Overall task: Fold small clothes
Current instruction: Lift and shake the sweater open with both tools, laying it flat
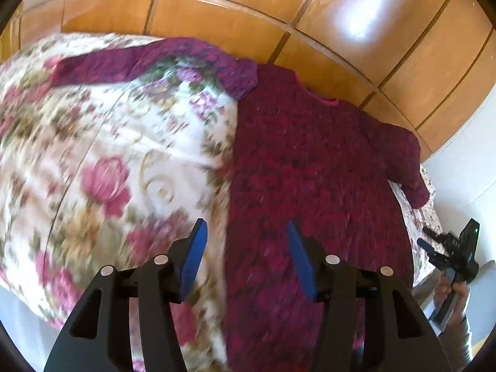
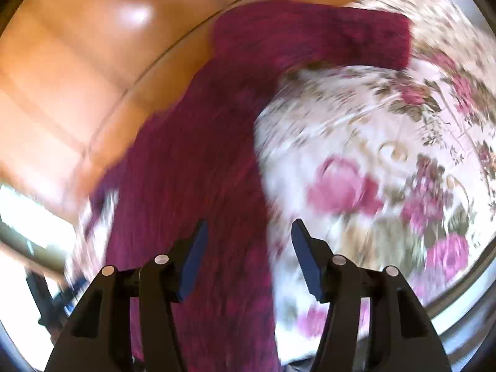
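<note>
Sweater (image 1: 310, 167), maroon knit: flat on floral bedspread (image 1: 108, 155), long axis running away from me, hem nearest. My left gripper (image 1: 245, 241): fingers wide, empty, over hem. My right gripper (image 2: 248, 241): likewise, though blurred.

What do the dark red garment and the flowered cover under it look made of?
The garment looks like a chunky wool or acrylic knit: mottled maroon, nubbly matte surface, soft rounded sleeve ends. The floral cover seems a smooth printed woven or plush fabric, slightly sheeny; blur leaves it open. Both grippers, left and right, hover open.
</note>
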